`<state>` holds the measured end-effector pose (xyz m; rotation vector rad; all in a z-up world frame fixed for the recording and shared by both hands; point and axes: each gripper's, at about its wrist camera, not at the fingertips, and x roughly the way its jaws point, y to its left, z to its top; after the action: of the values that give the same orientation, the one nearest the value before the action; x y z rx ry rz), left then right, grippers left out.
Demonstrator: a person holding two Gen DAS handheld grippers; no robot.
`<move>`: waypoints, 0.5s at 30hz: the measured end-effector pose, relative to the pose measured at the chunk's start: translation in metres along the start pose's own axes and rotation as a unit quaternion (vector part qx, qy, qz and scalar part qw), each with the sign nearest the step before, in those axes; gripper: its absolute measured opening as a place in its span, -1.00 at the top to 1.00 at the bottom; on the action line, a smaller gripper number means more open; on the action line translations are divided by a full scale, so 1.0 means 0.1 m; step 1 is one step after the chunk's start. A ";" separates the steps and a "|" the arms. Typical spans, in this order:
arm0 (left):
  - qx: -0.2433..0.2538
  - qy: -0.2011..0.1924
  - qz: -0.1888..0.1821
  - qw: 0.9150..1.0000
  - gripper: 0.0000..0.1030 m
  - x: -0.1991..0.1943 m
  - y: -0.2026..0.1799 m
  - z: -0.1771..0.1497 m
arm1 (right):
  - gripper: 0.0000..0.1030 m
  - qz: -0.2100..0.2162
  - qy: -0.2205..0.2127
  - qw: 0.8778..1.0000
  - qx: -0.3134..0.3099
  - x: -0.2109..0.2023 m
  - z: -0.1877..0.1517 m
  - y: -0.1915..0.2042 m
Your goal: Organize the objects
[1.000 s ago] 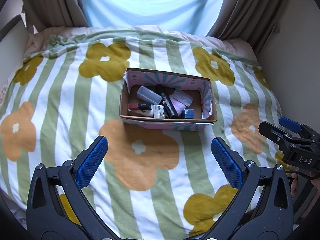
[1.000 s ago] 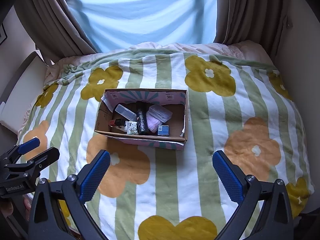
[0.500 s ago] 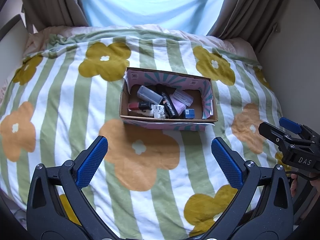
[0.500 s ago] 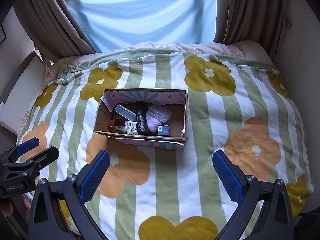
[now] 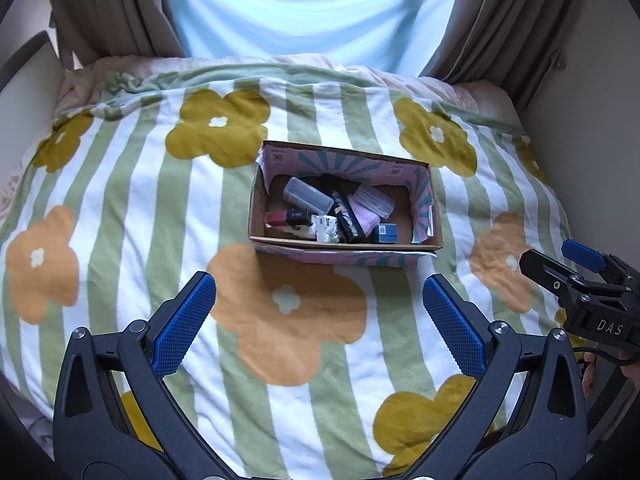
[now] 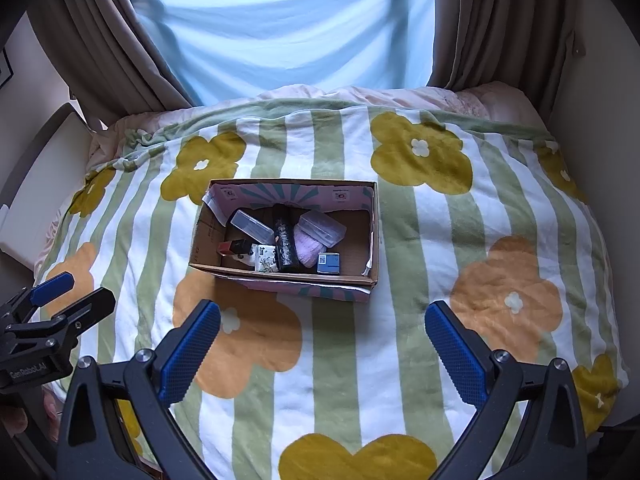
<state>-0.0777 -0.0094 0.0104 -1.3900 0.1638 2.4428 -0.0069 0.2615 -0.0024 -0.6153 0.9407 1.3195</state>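
An open cardboard box [image 5: 424,240] with a pink patterned lining sits on the bed; it also shows in the right wrist view [image 6: 374,232]. It holds several small items: a clear plastic case [image 5: 308,196], a black tube [image 5: 346,216], a lilac pouch [image 6: 308,250], a small blue box [image 6: 329,263] and a red and black item [image 5: 286,217]. My left gripper [image 5: 318,326] is open and empty, above the blanket in front of the box. My right gripper [image 6: 322,352] is open and empty, also short of the box.
The bed is covered by a green-striped blanket with yellow and orange flowers [image 5: 120,208]. Curtains [image 6: 100,44] and a bright window stand behind. A wall runs along the right side [image 5: 592,140]. A white board [image 6: 44,184] leans at the left.
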 end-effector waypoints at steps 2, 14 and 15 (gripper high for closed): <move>0.004 -0.002 0.008 1.000 -1.00 -0.01 -0.01 0.00 | -0.98 -0.001 -0.001 1.000 0.000 0.00 0.01 0.02; -0.018 -0.005 0.016 1.000 -1.00 0.04 0.01 0.08 | -0.98 -0.003 0.007 1.000 0.001 0.15 0.08 0.08; -0.018 -0.004 0.021 1.000 -1.00 0.08 0.01 0.09 | -0.98 -0.002 0.011 1.000 0.004 0.21 0.08 0.07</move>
<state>-0.0891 -0.0064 0.0085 -1.4063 0.1501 2.4970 -0.0119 0.2807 -0.0147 -0.6268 0.9620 1.3078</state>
